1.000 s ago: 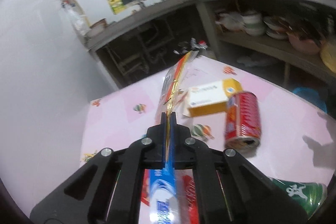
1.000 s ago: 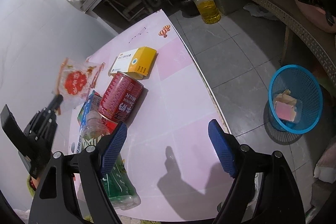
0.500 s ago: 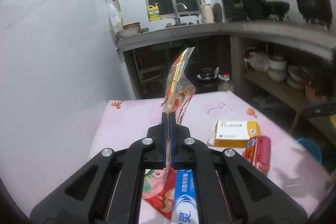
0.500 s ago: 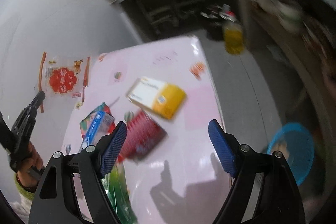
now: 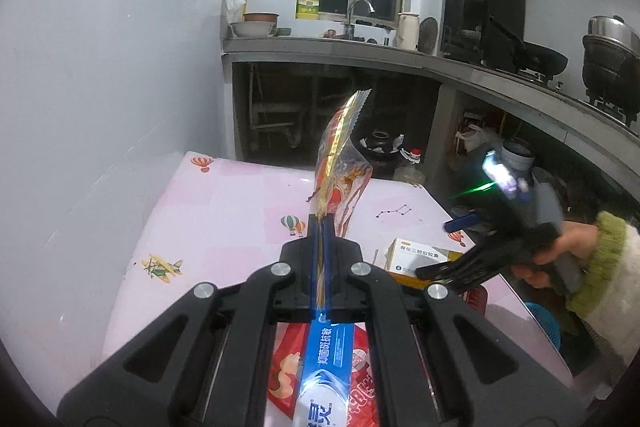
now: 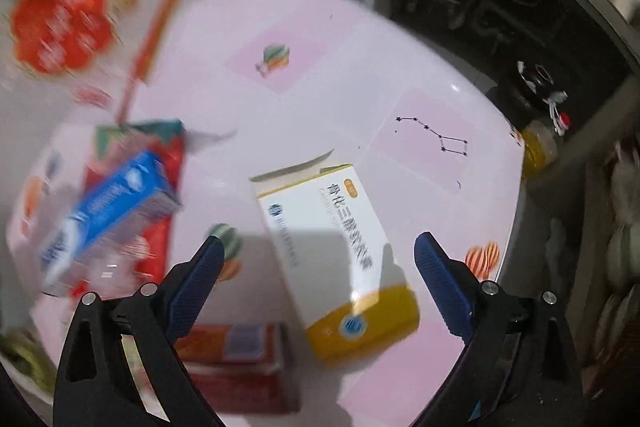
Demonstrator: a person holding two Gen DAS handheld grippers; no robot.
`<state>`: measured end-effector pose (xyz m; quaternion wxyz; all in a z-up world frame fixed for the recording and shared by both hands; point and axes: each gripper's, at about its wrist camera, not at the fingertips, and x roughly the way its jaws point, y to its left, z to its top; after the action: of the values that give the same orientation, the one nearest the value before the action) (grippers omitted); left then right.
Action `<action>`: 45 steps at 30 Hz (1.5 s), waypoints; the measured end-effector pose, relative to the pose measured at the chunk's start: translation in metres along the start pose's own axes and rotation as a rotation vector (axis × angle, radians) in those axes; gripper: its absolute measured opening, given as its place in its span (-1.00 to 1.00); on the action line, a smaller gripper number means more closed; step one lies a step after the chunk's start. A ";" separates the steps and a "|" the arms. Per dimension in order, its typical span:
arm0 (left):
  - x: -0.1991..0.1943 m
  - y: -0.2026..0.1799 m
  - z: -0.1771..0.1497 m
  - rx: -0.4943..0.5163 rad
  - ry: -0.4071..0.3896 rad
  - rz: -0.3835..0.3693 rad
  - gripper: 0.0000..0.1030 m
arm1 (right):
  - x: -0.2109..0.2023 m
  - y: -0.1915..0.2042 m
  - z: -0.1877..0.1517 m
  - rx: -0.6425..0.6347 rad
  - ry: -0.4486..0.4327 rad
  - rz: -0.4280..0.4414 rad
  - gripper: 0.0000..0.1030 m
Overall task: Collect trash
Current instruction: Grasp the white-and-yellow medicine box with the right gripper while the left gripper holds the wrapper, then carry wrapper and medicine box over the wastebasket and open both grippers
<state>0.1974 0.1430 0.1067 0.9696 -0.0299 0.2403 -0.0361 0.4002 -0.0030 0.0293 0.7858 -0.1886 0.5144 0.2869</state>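
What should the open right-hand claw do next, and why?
Probably lower and close on the white-and-yellow box: the right gripper hangs open with the box lying between its fingers, while the left gripper already pinches a snack wrapper.

A clear snack wrapper [image 5: 338, 163] with red and gold print stands up edgewise, its lower edge pinched between the closed jaws of the left gripper [image 5: 320, 223], the serrated top leaning forward and to the right above them. Under and behind those jaws lies a blue toothpaste box [image 5: 324, 359] on top of a flat red packet [image 5: 284, 375]. A white-and-yellow medicine box [image 6: 340, 247] lies flat, one end flap open, between the wide-apart jaws of the right gripper [image 6: 320, 259], its yellow end nearest the gripper body. A red can [image 6: 240, 351] lies on its side just behind the left jaw, touching or nearly touching the box's yellow end.
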 end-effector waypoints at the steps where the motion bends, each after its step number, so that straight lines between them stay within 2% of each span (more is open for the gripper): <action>1: 0.001 0.000 0.000 -0.001 0.002 -0.002 -0.99 | 0.007 0.000 0.004 -0.017 0.025 -0.001 0.81; 7: 0.005 0.003 0.000 -0.011 0.008 -0.017 -0.99 | 0.034 -0.002 0.013 -0.046 0.131 0.041 0.81; 11: 0.008 0.003 -0.001 -0.014 0.012 -0.025 -0.98 | 0.050 -0.004 0.013 -0.046 0.184 0.038 0.81; 15: 0.009 -0.001 -0.003 -0.013 0.020 -0.029 -0.98 | 0.061 -0.004 0.012 -0.032 0.191 0.028 0.81; 21: 0.010 0.000 -0.004 -0.017 0.029 -0.033 -0.98 | 0.063 -0.005 0.012 0.011 0.156 0.045 0.77; 23: 0.009 -0.001 -0.004 -0.017 0.029 -0.031 -0.98 | 0.061 -0.006 0.009 0.021 0.138 0.060 0.61; 26: 0.009 -0.001 -0.004 -0.017 0.027 -0.031 -0.98 | 0.056 -0.007 0.006 0.034 0.112 0.049 0.52; 31: 0.007 -0.002 -0.005 -0.016 0.017 -0.029 -0.98 | 0.042 -0.015 0.000 0.074 0.025 0.000 0.50; 34: 0.005 -0.001 -0.004 -0.015 0.012 -0.028 -0.98 | 0.030 -0.017 -0.004 0.104 -0.051 -0.065 0.50; 39: -0.003 -0.002 -0.003 -0.005 -0.006 -0.026 -0.98 | -0.010 -0.022 -0.017 0.180 -0.199 -0.188 0.50; 43: -0.010 -0.004 0.000 0.001 -0.019 -0.033 -0.98 | -0.048 -0.027 -0.034 0.247 -0.299 -0.239 0.50; 45: -0.014 -0.006 0.002 0.002 -0.026 -0.046 -0.98 | -0.066 -0.043 -0.041 0.282 -0.340 -0.241 0.50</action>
<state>0.1861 0.1382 0.1153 0.9716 -0.0351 0.2266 -0.0580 0.3795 -0.0767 0.0732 0.9082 -0.0861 0.3836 0.1439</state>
